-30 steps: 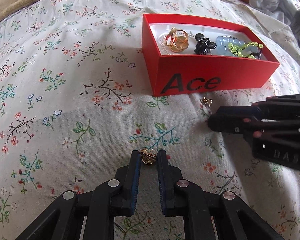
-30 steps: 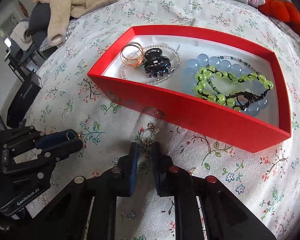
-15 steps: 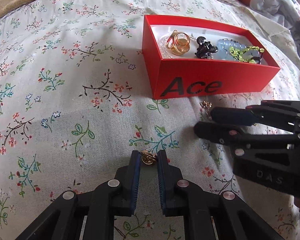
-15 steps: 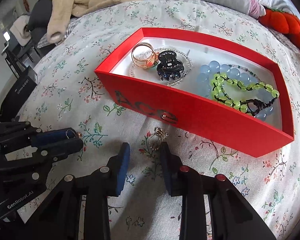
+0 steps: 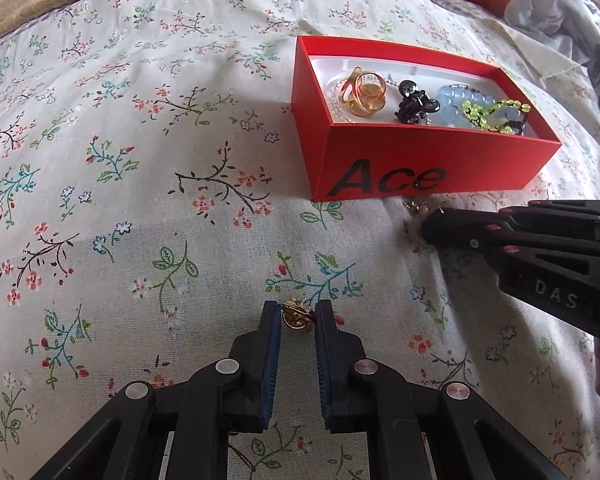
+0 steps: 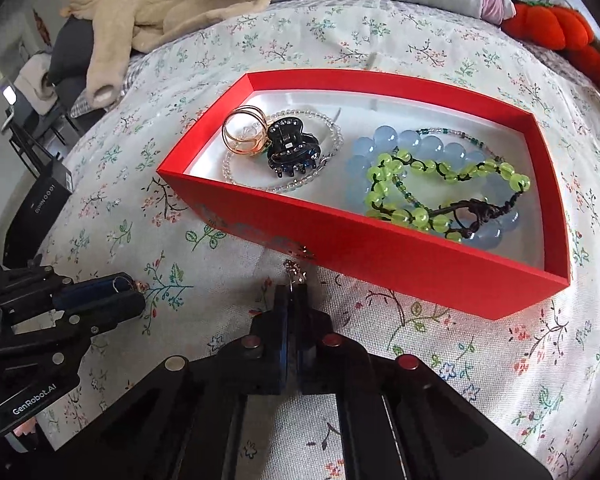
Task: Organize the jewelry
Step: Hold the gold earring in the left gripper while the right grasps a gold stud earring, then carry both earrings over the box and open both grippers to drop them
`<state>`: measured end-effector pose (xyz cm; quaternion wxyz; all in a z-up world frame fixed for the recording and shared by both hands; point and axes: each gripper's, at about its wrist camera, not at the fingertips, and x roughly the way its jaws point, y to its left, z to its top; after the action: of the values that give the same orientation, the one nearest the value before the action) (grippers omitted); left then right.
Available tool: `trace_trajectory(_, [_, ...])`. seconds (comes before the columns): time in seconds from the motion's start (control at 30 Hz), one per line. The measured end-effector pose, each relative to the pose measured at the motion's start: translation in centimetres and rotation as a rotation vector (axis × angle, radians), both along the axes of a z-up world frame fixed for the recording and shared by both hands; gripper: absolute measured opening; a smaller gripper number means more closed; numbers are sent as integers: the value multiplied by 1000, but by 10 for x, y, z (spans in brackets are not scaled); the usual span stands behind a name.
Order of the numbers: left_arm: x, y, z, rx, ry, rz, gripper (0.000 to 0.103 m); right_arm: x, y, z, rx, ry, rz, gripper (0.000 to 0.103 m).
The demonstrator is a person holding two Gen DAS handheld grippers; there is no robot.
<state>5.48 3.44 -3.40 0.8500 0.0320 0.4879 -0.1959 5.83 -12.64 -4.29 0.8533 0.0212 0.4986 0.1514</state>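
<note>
Progress: red box on the floral bedspread already held bangles, claw clip and bead bracelets | your left gripper pinched a gold earring | your right gripper was clenched on a dangly earring, just beside the box's front wall | room: box open-topped, spare floor at its back.

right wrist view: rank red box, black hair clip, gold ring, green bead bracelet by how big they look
1. red box, by far the largest
2. green bead bracelet
3. black hair clip and gold ring look about alike; the clip overlaps the ring, so I won't rank them.
</note>
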Motion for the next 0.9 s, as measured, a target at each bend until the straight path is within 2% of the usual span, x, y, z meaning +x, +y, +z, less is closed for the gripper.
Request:
trace_trajectory(0.37, [4,-11,10,-36,-23,-4,12,-17,-28,25,59,0,-11,2])
trace_trajectory(0.67, [9,-15,35,-108,-95,46,12,-22,-46,63,130,-76,-38,2])
trace_trajectory(0.9, [19,-28,52,-145,-145,68,12,-16,-58,75,134,-111,-74,2])
